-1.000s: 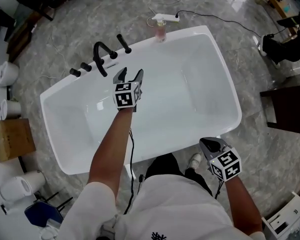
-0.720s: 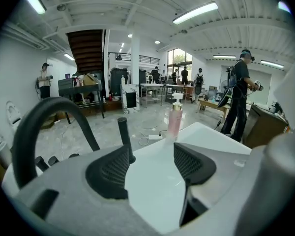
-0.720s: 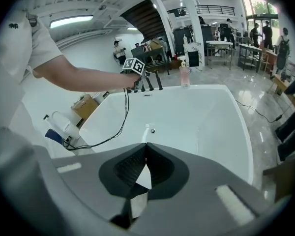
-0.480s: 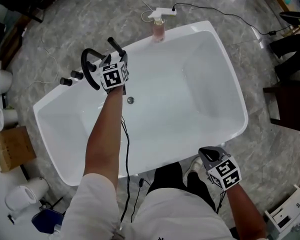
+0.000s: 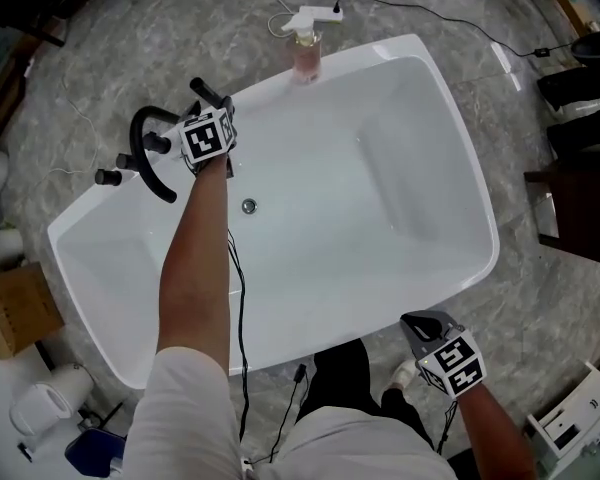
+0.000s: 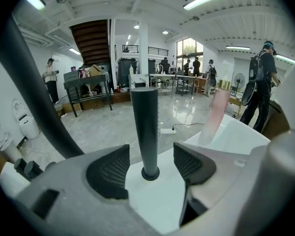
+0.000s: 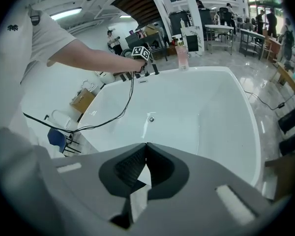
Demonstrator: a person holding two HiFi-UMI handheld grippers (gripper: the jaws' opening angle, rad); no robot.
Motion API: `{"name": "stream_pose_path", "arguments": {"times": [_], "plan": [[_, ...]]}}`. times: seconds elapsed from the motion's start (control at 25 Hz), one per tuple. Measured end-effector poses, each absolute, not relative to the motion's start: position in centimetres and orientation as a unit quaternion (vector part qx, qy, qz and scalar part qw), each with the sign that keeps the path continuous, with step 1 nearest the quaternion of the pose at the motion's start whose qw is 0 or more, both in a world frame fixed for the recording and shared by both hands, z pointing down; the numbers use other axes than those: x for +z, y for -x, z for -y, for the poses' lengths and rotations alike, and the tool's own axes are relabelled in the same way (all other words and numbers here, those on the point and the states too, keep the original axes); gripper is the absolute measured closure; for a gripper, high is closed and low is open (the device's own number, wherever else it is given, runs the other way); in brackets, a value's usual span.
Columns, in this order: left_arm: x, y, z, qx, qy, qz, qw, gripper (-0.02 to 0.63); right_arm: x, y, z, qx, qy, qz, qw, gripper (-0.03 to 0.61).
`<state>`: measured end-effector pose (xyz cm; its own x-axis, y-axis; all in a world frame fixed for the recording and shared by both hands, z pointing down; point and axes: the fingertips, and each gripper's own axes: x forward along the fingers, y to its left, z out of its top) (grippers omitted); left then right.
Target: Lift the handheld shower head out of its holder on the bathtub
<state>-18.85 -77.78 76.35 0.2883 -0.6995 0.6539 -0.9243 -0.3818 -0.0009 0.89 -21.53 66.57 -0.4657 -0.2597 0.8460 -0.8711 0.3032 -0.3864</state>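
The handheld shower head (image 6: 144, 127) is a slim black rod that stands upright in its holder on the white bathtub's rim (image 5: 375, 52). In the head view its top (image 5: 202, 92) pokes out beyond my left gripper (image 5: 212, 118). My left gripper (image 6: 150, 167) is open, one jaw on each side of the rod's foot, with a gap on both sides. My right gripper (image 5: 432, 328) hangs at the tub's near edge; in its own view the right gripper (image 7: 145, 170) is shut with nothing in it.
A curved black spout (image 5: 148, 158) and black knobs (image 5: 107, 177) stand just left of the shower head. A pink bottle (image 5: 306, 58) sits on the far rim, with a white power strip (image 5: 312, 15) on the floor behind. The drain (image 5: 248, 206) is in the tub bottom.
My left gripper has moved from above the tub's inside out to the far-left rim and now straddles the shower head. The right gripper has barely shifted.
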Motion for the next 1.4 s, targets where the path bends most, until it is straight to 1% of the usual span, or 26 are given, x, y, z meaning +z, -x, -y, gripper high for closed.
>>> {"name": "stream_pose_path", "arguments": {"times": [0.12, 0.32, 0.48, 0.52, 0.76, 1.08, 1.4], "plan": [[77.6, 18.9, 78.7, 0.296, -0.778, 0.521, 0.189, 0.337, 67.3, -0.7, 21.9, 0.448, -0.382, 0.731, 0.346, 0.565], [78.7, 19.0, 79.7, 0.299, -0.77, 0.531, 0.187, 0.377, 68.4, -0.5, 22.3, 0.45, -0.372, 0.732, 0.351, 0.565], [79.5, 19.2, 79.7, 0.297, -0.768, 0.533, 0.194, 0.44, 69.1, 0.1, 22.5, 0.453, -0.365, 0.734, 0.35, 0.565], [79.5, 19.1, 79.7, 0.297, -0.769, 0.532, 0.193, 0.466, 69.3, 0.2, 22.6, 0.451, -0.363, 0.735, 0.352, 0.565], [79.0, 18.8, 79.1, 0.31, -0.77, 0.527, 0.182, 0.474, 71.0, 0.7, 22.9, 0.453, -0.343, 0.736, 0.367, 0.565], [75.2, 18.0, 77.8, 0.305, -0.785, 0.523, 0.129, 0.476, 72.2, 1.0, 22.4, 0.466, -0.323, 0.73, 0.382, 0.565], [70.7, 16.8, 74.8, 0.312, -0.799, 0.507, 0.084, 0.476, 72.6, 2.2, 21.1, 0.469, -0.278, 0.727, 0.417, 0.565]]}}
